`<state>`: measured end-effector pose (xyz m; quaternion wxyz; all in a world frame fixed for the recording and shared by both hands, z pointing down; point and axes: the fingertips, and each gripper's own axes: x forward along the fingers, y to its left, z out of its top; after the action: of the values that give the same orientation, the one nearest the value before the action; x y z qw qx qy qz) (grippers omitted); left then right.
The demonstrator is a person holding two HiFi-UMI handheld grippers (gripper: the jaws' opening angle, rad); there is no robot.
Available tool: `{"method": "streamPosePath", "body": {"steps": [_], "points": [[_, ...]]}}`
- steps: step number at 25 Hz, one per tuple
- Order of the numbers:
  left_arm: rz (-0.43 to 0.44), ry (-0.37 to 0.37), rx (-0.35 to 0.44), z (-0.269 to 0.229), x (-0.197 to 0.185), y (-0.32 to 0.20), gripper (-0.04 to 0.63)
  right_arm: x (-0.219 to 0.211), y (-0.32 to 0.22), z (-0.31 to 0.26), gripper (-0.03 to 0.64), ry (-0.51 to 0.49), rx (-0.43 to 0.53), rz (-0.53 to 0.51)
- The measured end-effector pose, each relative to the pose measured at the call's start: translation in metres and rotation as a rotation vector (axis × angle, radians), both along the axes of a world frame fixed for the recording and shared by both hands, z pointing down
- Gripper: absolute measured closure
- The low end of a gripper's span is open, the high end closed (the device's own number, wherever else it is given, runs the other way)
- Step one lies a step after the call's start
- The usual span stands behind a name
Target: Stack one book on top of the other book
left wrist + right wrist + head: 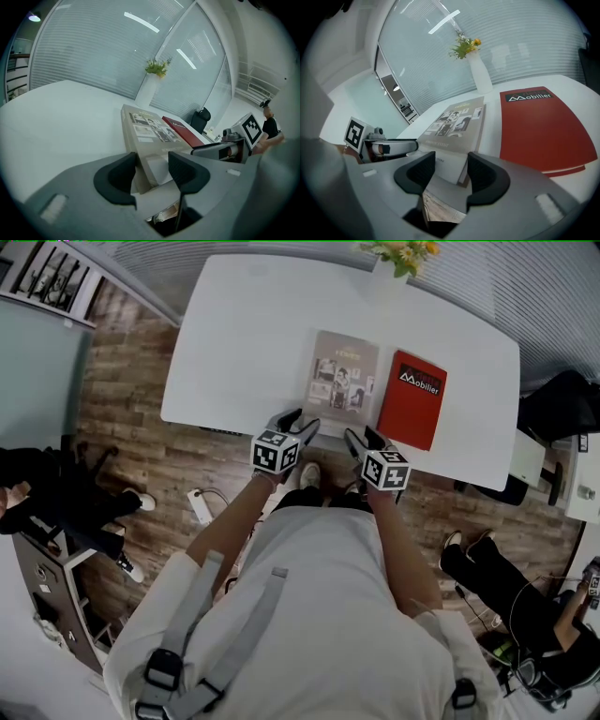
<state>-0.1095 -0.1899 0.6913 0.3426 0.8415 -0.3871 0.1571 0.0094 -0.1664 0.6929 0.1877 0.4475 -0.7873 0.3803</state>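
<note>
White rounded-corner table (244,343) on a wood-plank floor (131,390), seen from above. Two books are laid flat on the table side by side, close together; whether they touch cannot be told.

- Grey-beige book with photo panels on its cover (342,381) is placed at the near edge of the table, its cover up.
- Red book with white "Mobilier" lettering (412,397) is placed just to the right of the grey-beige book, slightly skewed. Neither book is stacked on the other.
- White vase with yellow flowers (398,259) is set at the far edge of the table, well apart from both books.

Left gripper (302,421): held at the near-left corner of the grey-beige book. In the left gripper view the jaws are spread, and that corner (150,173) is seen in the gap between them; no clamping is seen.

Right gripper (361,437): held at the near-right part of the same book. In the right gripper view the jaws are likewise spread, the book's near edge (452,164) is framed between them, and floor planks are seen below it.

The red book is not touched by either gripper.
</note>
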Motion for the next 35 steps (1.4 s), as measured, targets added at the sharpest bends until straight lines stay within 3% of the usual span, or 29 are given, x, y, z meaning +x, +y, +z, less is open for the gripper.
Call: {"method": "streamPosePath", "body": {"steps": [8,35], "points": [[-0.016,0.013,0.026,-0.011,-0.003,0.002,0.374,-0.003,0.002,-0.013,0.404,0.004,0.041,-0.003],[-0.046,0.004,0.223,-0.093,-0.006,-0.013,0.382,-0.006,-0.012,-0.086,0.403,-0.006,0.208,-0.004]]}}
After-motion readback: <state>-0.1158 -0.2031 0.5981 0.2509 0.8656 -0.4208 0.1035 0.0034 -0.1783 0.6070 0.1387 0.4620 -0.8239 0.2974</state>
